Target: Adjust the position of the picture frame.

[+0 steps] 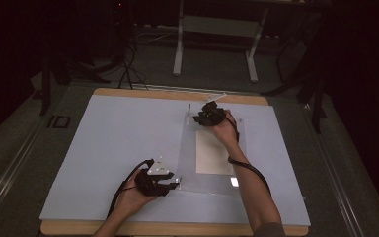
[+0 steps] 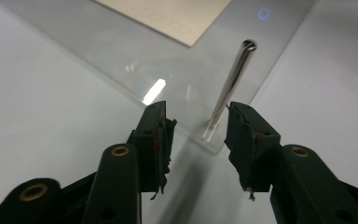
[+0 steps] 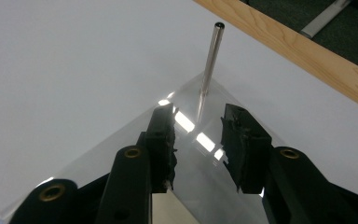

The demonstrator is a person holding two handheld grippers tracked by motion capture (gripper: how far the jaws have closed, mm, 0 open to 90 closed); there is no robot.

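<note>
Wooden table (image 1: 177, 94) carries a pale blue-grey board (image 1: 118, 148) that covers nearly all of its top; the wood edge (image 3: 303, 51) shows as a strip at the far side in the right gripper view. On the right half of the board lies a clear acrylic plate (image 1: 188, 158), flat, with a beige rectangular sheet (image 1: 214, 153) at its middle. In the left gripper view the plate (image 2: 121, 51) reads as glossy and see-through, light glints on it, the sheet's corner (image 2: 168, 14) up top.

Your left gripper (image 1: 170, 183) sits at the plate's near left corner, held in your left hand (image 1: 135, 195), grey three-cornered plate (image 1: 159, 167) on top, cable looping back by your wrist. Its jaws stand apart; in the left gripper view (image 2: 196, 135) a thin metal pin (image 2: 230, 84) rises from the plate's corner, its base between the two tips, nearer the right one. Can't tell if either pad touches the pin.

Your right gripper (image 1: 200, 117) is at the plate's far left corner, your right hand (image 1: 224, 129) behind it, forearm reaching across the sheet. Jaws apart here too (image 3: 196, 135). A second thin metal post (image 3: 209, 60) stands upright at that corner of the plate (image 3: 121, 158), just beyond the gap between the tips, not gripped. In the high view this post (image 1: 189, 109) shows as a small dark line just left of the gripper.

A small bright spot (image 1: 234, 181) glows on the plate's near right area.
</note>
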